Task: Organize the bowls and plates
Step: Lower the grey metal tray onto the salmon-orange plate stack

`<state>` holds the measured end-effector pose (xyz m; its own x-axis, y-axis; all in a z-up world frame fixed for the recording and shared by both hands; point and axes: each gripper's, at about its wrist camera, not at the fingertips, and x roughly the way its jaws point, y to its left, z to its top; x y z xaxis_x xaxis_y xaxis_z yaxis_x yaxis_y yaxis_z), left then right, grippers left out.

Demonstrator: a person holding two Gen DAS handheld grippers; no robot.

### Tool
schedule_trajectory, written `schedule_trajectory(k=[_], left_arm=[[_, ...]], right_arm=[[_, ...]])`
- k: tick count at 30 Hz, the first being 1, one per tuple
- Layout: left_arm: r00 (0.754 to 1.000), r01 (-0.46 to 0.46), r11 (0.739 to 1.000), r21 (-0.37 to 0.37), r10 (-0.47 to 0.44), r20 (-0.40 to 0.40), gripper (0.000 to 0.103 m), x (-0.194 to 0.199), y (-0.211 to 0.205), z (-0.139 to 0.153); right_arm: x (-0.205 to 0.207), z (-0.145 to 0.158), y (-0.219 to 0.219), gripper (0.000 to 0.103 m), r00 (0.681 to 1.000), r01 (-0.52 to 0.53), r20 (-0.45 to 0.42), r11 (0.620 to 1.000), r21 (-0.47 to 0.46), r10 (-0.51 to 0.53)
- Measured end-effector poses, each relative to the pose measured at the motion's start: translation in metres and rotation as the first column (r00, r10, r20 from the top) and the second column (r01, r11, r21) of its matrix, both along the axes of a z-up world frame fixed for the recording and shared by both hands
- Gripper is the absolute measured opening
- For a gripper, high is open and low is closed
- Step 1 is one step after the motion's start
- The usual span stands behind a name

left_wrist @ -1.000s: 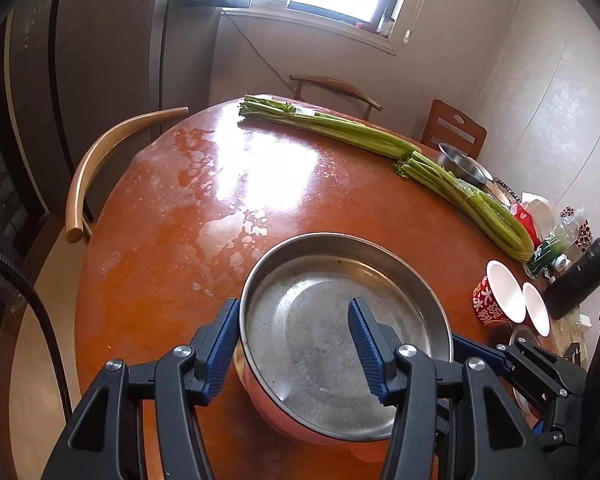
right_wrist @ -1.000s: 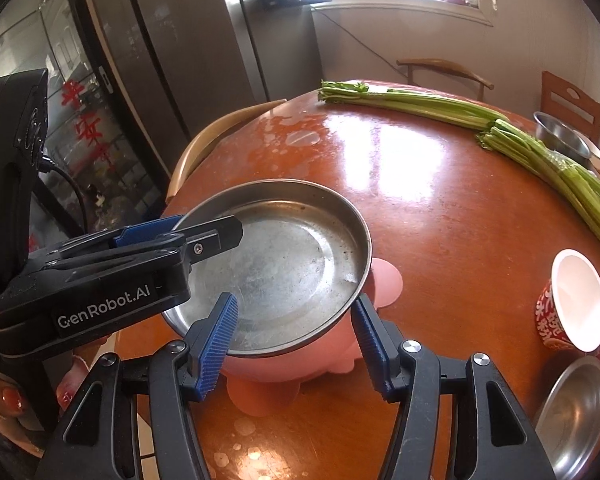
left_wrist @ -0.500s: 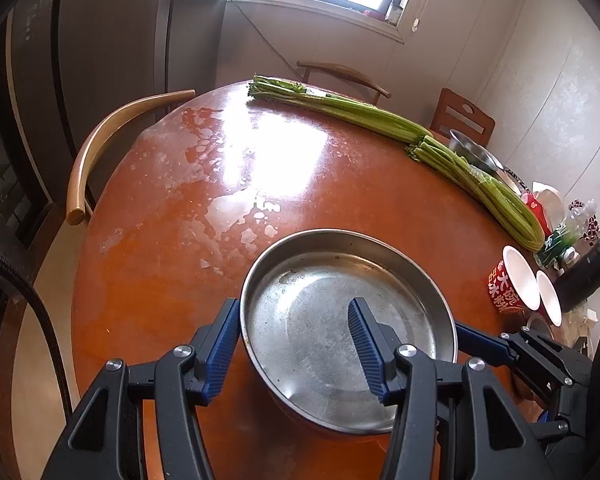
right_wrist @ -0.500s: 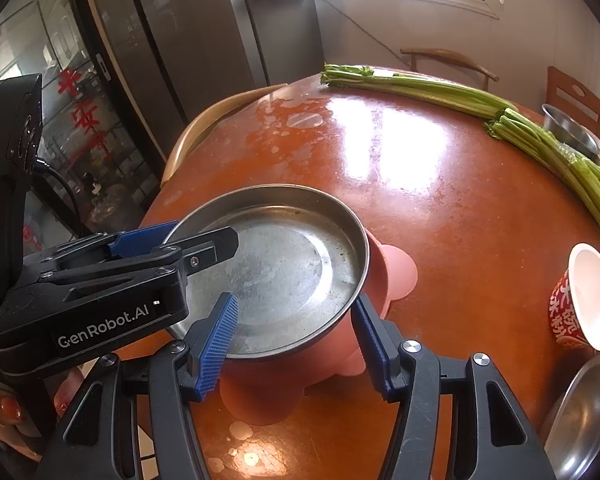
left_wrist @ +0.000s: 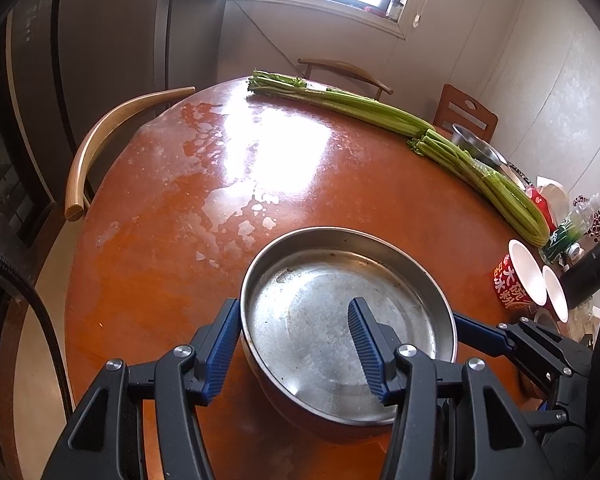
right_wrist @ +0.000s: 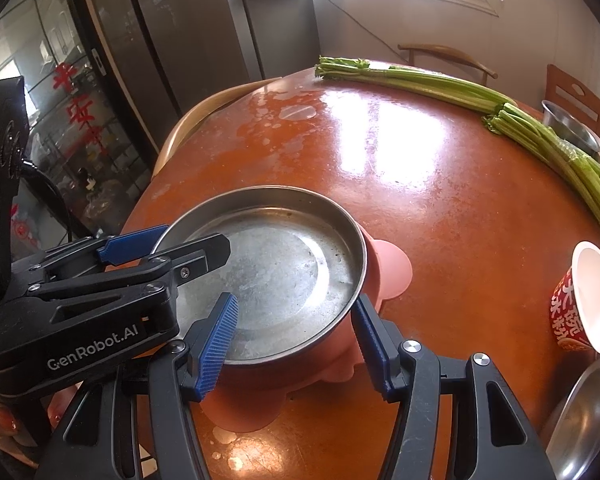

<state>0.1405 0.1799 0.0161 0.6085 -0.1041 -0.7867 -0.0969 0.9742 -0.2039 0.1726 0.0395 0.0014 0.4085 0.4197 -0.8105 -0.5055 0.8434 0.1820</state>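
A round steel plate [left_wrist: 340,316] rests on top of a pink bowl [right_wrist: 384,268] near the front of the round wooden table [left_wrist: 300,184]. My left gripper [left_wrist: 296,344] is open; its fingers straddle the plate's left rim, one outside, one over the inside. My right gripper [right_wrist: 296,336] is open at the plate's front right, one finger over the plate and one by the pink bowl. The left gripper also shows in the right wrist view [right_wrist: 164,248]. A red paper bowl [right_wrist: 584,300] and a steel plate [right_wrist: 588,412] sit at the right.
Long celery bundles [left_wrist: 420,136] lie across the back and right of the table. A steel bowl [left_wrist: 476,148], a bottle and cups crowd the right edge. Wooden chairs [left_wrist: 112,136] stand around the table; a fridge stands at left.
Both cameras have pulled back and risen slightly; the plate and pink bowl sit lower and nearer in view. The grippers stay open around the plate's rim.
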Motion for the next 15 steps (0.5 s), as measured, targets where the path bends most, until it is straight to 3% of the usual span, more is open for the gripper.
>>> schedule_trajectory(k=[15], left_arm=[[1.000,0.018,0.999,0.050,-0.018,0.006,0.054,-0.001,-0.007,-0.003]], right_arm=[[0.002,-0.013,0.001,0.061,1.000,-0.021,0.000,1.000,-0.015,0.021]])
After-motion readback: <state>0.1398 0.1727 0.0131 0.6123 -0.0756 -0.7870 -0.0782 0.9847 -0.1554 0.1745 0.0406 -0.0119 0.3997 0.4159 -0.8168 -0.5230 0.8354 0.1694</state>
